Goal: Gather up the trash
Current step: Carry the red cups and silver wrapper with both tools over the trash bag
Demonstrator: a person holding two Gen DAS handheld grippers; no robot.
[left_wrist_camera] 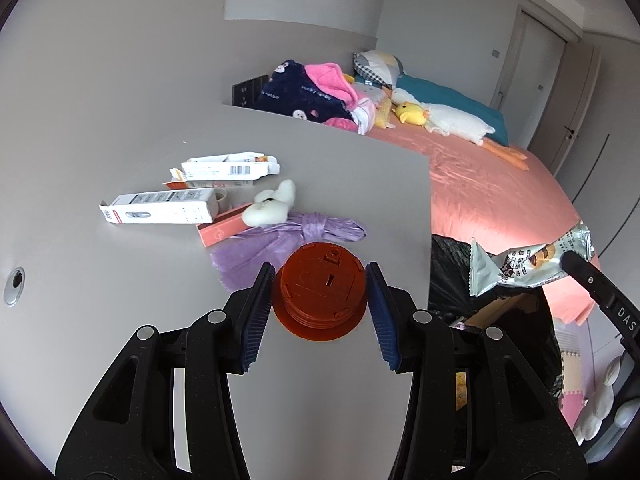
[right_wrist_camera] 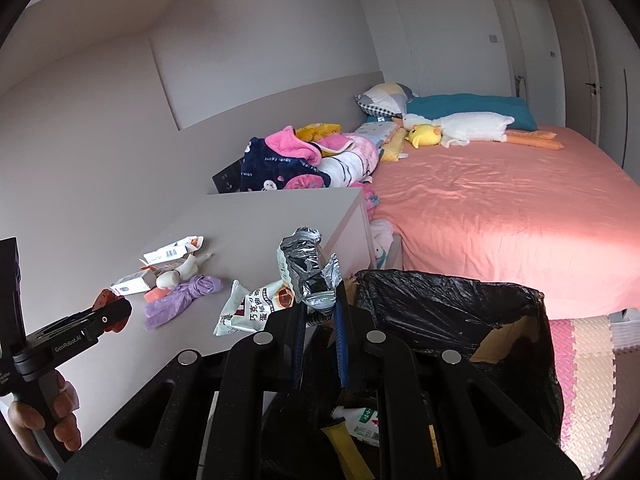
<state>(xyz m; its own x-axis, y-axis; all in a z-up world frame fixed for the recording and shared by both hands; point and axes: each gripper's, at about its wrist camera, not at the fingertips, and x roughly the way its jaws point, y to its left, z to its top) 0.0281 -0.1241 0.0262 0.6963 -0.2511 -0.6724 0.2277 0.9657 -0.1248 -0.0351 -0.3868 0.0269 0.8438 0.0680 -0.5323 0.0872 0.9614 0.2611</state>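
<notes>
L gripper (left_wrist_camera: 320, 300) clamps red cap (left_wrist_camera: 318, 296), underside hidden, R gripper (right_wrist_camera: 320, 312) pinches wrapper (right_wrist_camera: 306, 270)

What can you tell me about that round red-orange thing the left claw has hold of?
The red-orange cap looks like moulded plastic: a round, ridged body on a wider flange, with small square notches in its flat face. It sits clamped between the blue ribbed pads of the left claw, above the grey tabletop, face tilted toward the camera.

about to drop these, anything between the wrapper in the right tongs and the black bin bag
Nothing visible. The silver wrapper in the right tongs hangs beside the open black bin bag, with no object between them.
</notes>
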